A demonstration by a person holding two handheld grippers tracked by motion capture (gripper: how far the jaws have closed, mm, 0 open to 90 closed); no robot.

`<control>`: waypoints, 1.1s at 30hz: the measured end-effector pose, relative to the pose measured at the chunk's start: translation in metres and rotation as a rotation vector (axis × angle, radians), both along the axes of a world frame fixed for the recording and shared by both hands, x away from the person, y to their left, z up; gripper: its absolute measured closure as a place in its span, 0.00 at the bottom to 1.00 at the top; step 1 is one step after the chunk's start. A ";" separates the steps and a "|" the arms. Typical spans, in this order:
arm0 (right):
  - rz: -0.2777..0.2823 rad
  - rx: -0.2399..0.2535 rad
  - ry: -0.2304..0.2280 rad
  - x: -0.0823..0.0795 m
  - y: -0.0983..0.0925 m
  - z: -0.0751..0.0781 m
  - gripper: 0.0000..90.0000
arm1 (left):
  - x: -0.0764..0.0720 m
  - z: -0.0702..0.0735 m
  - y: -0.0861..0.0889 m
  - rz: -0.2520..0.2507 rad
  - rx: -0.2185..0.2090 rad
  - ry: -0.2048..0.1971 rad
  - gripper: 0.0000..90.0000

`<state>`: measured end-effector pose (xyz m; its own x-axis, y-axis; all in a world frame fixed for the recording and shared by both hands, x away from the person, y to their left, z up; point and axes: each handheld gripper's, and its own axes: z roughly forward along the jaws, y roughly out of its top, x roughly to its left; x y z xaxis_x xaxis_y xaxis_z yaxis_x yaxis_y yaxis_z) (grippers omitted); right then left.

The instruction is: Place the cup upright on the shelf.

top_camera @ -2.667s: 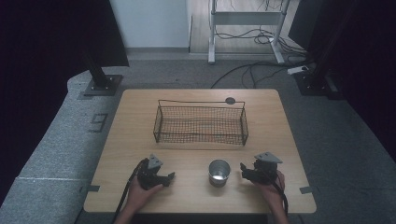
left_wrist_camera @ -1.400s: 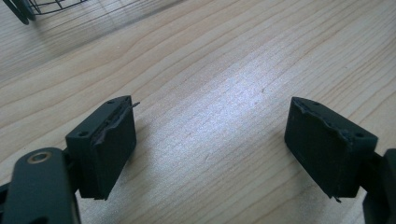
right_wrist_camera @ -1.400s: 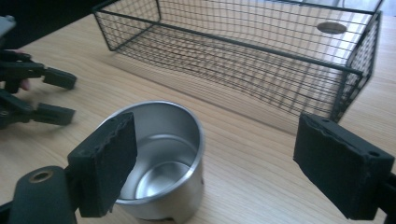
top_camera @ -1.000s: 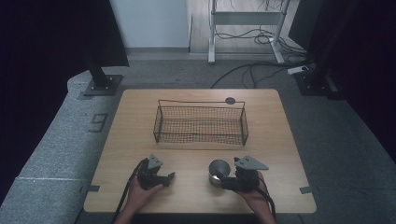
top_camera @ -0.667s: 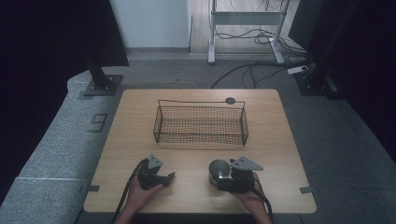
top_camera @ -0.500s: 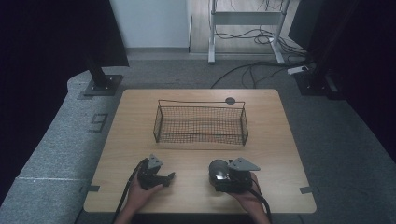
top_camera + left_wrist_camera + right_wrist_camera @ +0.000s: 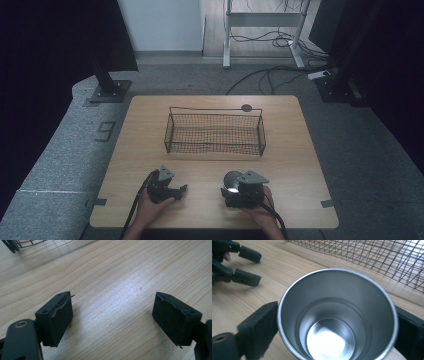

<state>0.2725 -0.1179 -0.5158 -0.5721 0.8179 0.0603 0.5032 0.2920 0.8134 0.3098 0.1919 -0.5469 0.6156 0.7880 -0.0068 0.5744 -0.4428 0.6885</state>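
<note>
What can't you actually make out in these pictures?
- Metal cup: its outer wall and foot are hidden by its own rim in the right gripper view, and the right gripper covers them in the high view.
- Whether the pads press on the cup: hidden behind the rim.
- Wire basket: cut off by the top edge in both gripper views.
- Small dark disc on the table: too small to identify.

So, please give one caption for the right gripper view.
Right gripper closing around the upright steel cup beside the wire basket.
</note>
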 end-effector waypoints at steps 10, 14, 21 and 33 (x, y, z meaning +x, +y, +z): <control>-0.020 -0.011 -0.020 0.001 0.001 -0.002 0.17 | 0.000 0.000 0.000 -0.001 -0.001 0.001 0.18; -0.016 0.008 -0.009 0.003 -0.002 -0.001 0.17 | 0.000 0.000 0.000 -0.001 0.000 0.000 0.18; -0.009 0.016 -0.025 0.003 -0.004 0.002 0.18 | 0.000 0.000 0.000 0.000 0.000 0.000 0.18; 0.002 0.058 -0.042 0.005 -0.016 0.015 0.18 | 0.000 0.000 0.000 0.000 0.000 0.000 0.18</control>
<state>0.2772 -0.1339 -0.5006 -0.5765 0.8128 0.0834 0.4679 0.2447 0.8492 0.3098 0.1919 -0.5469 0.6157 0.7880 -0.0070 0.5746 -0.4428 0.6883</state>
